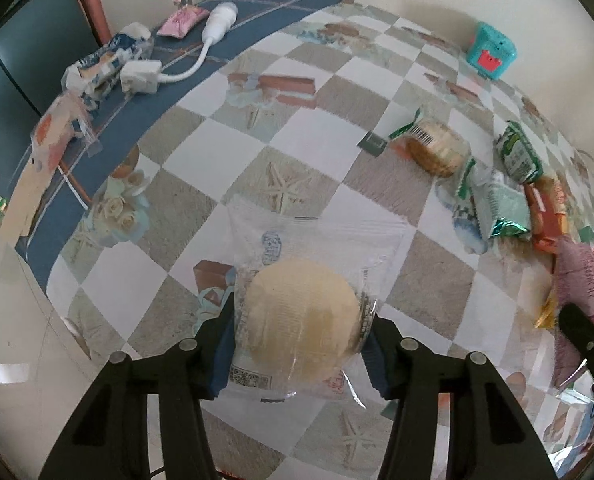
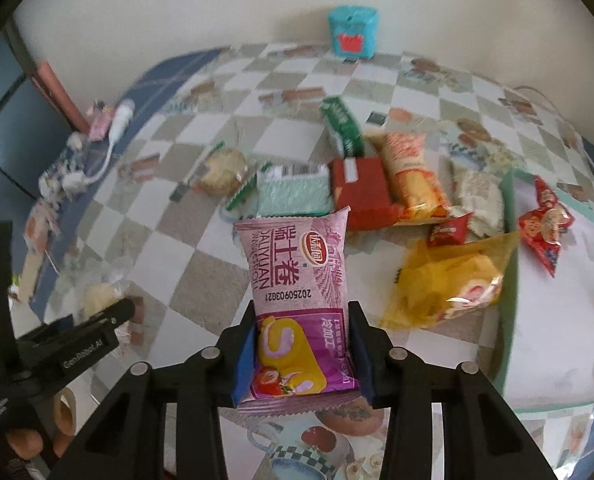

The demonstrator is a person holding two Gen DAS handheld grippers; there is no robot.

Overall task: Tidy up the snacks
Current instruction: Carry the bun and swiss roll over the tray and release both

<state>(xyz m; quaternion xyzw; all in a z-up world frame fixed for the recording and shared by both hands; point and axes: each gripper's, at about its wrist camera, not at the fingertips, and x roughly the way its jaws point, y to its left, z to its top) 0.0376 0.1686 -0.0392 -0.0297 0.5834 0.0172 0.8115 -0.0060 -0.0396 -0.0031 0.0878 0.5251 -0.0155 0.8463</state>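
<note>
purple swiss roll pack (image 2: 297,304) sits clamped between the pads of the right hand-held gripper (image 2: 301,354), lifted off the checkered surface (image 2: 201,264) in front of the snack pile. clear-wrapped round cake (image 1: 301,320) is grasped by the left hand-held gripper (image 1: 299,346), pads on both sides of the wrapper, over the near middle of the surface. to do this well: keep both squeezes light so the soft cakes don't crush, carry each clear of the pile, likely toward the teal-rimmed tray (image 2: 511,280) at the right edge, set flat before letting go. hard to make out: whether the round cake is lifted or resting. tray is cut off at the right and its contents are mostly out of frame. snacks behind the yellow pack (image 2: 449,284) overlap, count unclear. right view is motion-blurred at the far edge.
</note>
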